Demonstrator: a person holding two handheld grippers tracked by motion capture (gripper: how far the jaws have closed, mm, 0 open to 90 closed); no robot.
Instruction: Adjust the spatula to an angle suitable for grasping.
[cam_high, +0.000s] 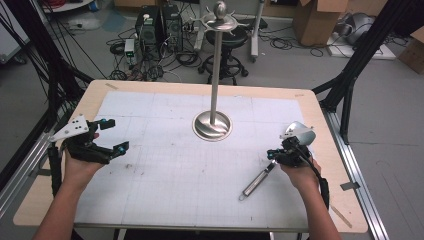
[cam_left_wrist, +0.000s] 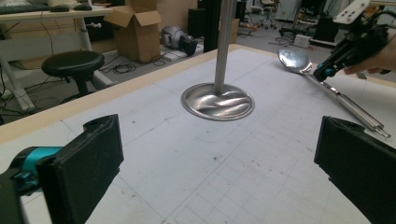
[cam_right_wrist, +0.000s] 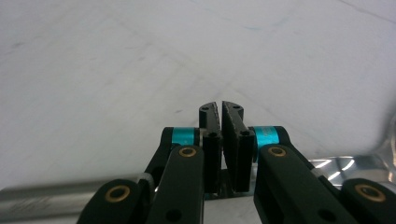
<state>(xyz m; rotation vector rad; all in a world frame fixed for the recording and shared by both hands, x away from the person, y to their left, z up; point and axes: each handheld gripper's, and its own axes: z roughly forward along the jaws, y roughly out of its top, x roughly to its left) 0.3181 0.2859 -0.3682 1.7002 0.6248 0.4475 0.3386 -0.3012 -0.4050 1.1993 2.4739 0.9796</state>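
Note:
A long steel spoon (cam_high: 256, 180) lies slantwise at the right of the white mat, its bowl (cam_high: 301, 133) toward the far right. My right gripper (cam_high: 272, 154) is shut on the middle of the handle. In the right gripper view the jaws stand almost together, and the handle (cam_right_wrist: 46, 198) crosses between them low down. The left gripper view has the spoon (cam_left_wrist: 295, 59) with my right gripper (cam_left_wrist: 325, 71) on it. My left gripper (cam_high: 116, 135) hovers open at the mat's left, and nothing is between its pads (cam_left_wrist: 84, 172).
A steel hanging stand (cam_high: 213, 125) with a round base, tall pole and hooks at the top is on the middle of the mat (cam_high: 165, 175). The wooden table (cam_high: 325, 115) ends just beyond the right hand. Stools, computers and boxes are on the floor behind.

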